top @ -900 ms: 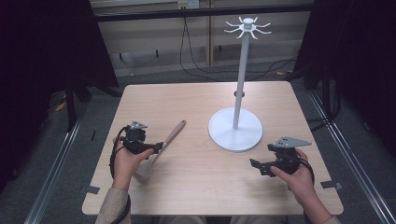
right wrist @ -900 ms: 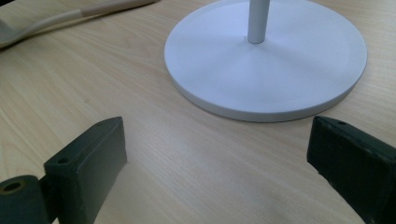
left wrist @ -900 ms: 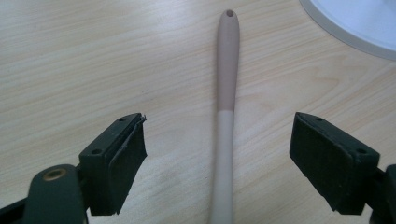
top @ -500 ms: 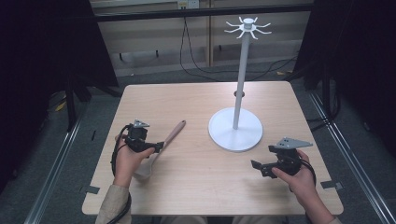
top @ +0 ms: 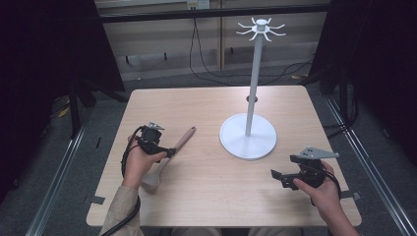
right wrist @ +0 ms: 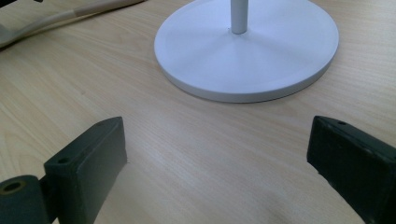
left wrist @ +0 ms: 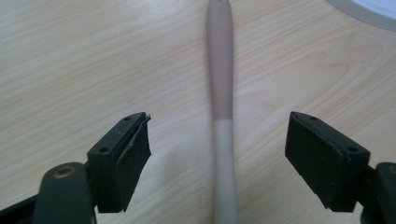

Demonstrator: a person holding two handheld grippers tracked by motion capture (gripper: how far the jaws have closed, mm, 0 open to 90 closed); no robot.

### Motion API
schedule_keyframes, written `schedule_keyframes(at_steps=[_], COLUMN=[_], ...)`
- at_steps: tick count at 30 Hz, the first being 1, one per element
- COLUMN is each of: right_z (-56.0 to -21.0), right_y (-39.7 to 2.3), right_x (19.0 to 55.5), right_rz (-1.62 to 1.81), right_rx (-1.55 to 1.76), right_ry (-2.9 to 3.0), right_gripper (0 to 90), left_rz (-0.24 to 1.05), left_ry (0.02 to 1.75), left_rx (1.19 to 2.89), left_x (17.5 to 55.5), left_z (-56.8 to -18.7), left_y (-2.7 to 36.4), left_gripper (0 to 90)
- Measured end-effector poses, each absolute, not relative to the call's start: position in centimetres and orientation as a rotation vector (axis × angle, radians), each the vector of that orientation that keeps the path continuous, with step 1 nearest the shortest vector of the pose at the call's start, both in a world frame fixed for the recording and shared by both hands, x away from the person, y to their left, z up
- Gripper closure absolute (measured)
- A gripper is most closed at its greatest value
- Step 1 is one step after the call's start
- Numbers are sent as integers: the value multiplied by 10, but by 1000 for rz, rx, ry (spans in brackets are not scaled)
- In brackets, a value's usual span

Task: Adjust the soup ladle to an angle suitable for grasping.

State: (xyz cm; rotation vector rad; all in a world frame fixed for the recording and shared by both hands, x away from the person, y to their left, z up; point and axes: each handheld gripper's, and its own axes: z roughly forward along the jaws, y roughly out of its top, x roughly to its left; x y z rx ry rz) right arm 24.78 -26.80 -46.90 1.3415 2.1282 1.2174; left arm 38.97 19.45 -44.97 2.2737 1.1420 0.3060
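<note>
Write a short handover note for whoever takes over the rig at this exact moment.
Left gripper: open, jaws on either side of the spatula handle, pads not touching it.
Right gripper: open, holding nothing, over bare table near the white stand.
Spatula: lying flat on the table at the left, handle pointing toward the stand; apart from its base.
Stand: upright at centre right, hooks at the top bare.
Done: left gripper lined up on the handle.
Left: close and lift; probably hang it on a hook.
</note>
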Motion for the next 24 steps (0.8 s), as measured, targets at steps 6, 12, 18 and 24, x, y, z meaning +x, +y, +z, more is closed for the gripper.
schedule_keyframes(at_steps=[6,12,18,24], right_z=[-468,-468,-468,-467], right_y=[-265,-266,-269,-269], right_x=[249,249,249,249], right_rz=[1224,1232,1237,1246], right_rx=[1327,1332,1340,1343], right_ry=[2134,2133,2126,2124], right_gripper=[46,46,46,47], left_rz=[288,271,250,253], left_ry=[1134,1133,1140,1131], left_rx=[2351,2415,2445,2440], left_x=[396,401,406,408], left_z=[-452,-453,-454,-457], left_y=[187,181,178,176], left_gripper=[305,370,416,470])
